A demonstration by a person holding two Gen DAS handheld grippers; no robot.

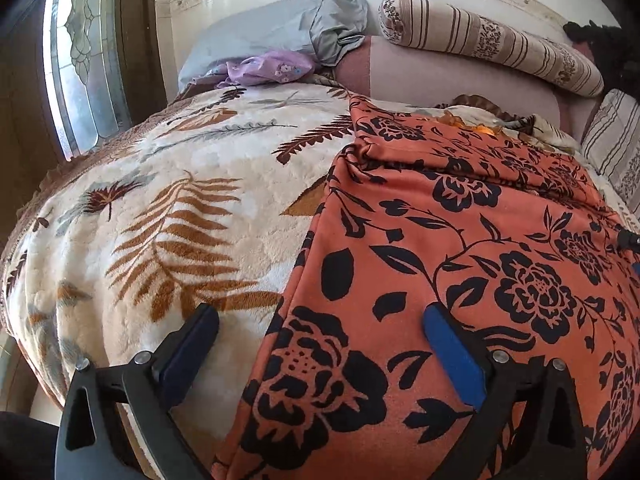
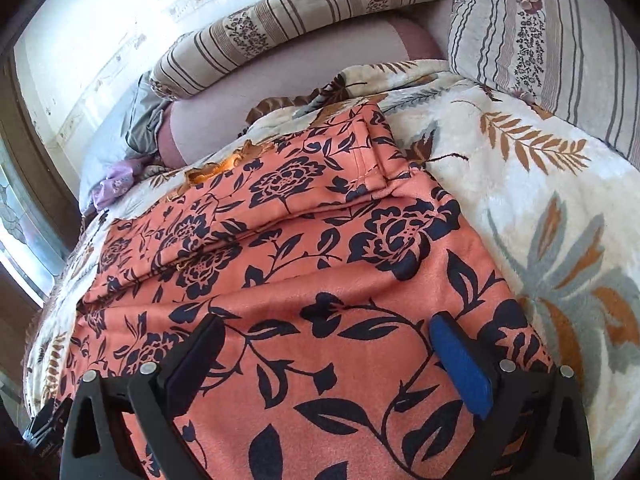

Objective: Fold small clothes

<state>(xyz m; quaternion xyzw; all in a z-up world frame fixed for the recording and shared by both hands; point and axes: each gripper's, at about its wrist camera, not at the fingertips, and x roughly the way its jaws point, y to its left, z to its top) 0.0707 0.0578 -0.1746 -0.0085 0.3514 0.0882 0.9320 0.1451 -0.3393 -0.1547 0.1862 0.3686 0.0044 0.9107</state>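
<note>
An orange garment with a black flower print [image 1: 460, 260] lies flat on the bed, with a folded layer across its far end; it also shows in the right wrist view [image 2: 320, 264]. My left gripper [image 1: 320, 316] is open and empty, hovering over the garment's near left edge, its left finger over the blanket. My right gripper [image 2: 326, 324] is open and empty, hovering over the garment's near right part. A bit of the right gripper [image 1: 628, 238] shows at the right edge of the left wrist view.
A cream fleece blanket with a leaf print [image 1: 160, 208] covers the bed. Striped pillows [image 2: 552, 40] and a striped bolster [image 1: 492, 44] lie at the far end, with grey and purple cloth [image 1: 272, 68] by a window [image 1: 80, 52].
</note>
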